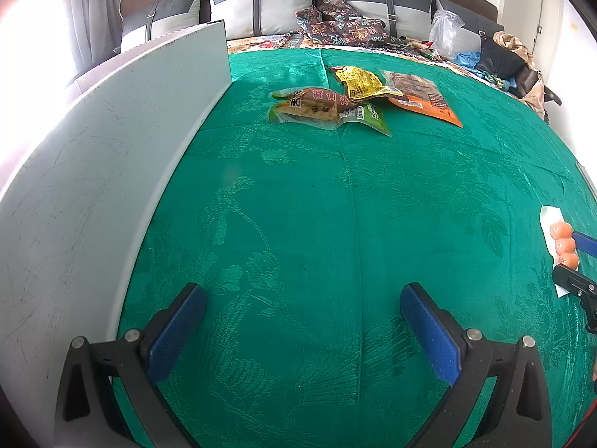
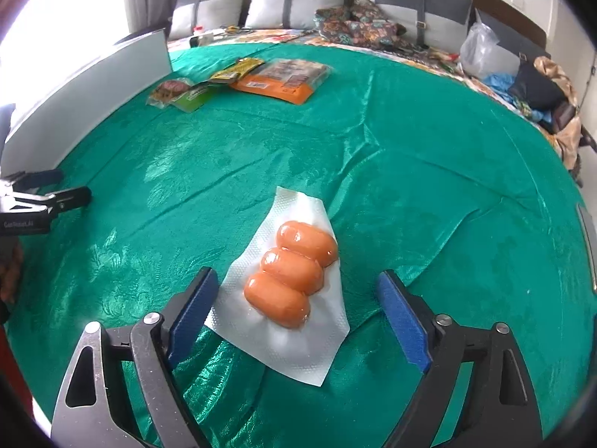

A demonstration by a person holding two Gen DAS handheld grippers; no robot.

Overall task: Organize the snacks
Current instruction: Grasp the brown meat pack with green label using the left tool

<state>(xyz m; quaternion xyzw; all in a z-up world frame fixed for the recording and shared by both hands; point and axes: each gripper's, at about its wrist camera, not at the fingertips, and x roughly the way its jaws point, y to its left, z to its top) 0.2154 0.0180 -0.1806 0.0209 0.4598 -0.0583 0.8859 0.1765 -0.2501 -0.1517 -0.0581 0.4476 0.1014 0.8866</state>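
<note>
We see the right gripper (image 2: 296, 300) low over the green cloth (image 2: 410, 156), angled down, its blue pads (image 2: 401, 319) spread wide with nothing between them touching. The sausage pack (image 2: 289, 280) lies flat on the cloth in the gap between the pads: three orange sausages side by side, sealed in a clear-white vacuum pouch with a textured border, set diagonally. The left pad sits just beside the pouch's left edge; we cannot tell if it touches. The right pad is apart from it.

The left gripper (image 1: 302, 330) hovers low over bare cloth, jaws also spread wide, holding nothing. In the right wrist view it shows at the far left edge (image 2: 48, 194), well apart from the sausage pack. In the left wrist view the sausage pack (image 1: 561, 242) peeks in at the right edge with the right gripper's fingers around it.

Far across the cloth sits a loose cluster of other snacks: a green-edged pack (image 1: 324, 110) with brown contents, a yellow pack (image 1: 360, 82) overlapping it, and an orange pack (image 1: 423, 99) just beside. All three touch or overlap. A white board (image 1: 93, 186) stands upright along the cloth's left side. Behind are grey cushions (image 1: 261, 7), a patterned fabric (image 1: 343, 24) and a clear plastic bag (image 1: 446, 31).
</note>
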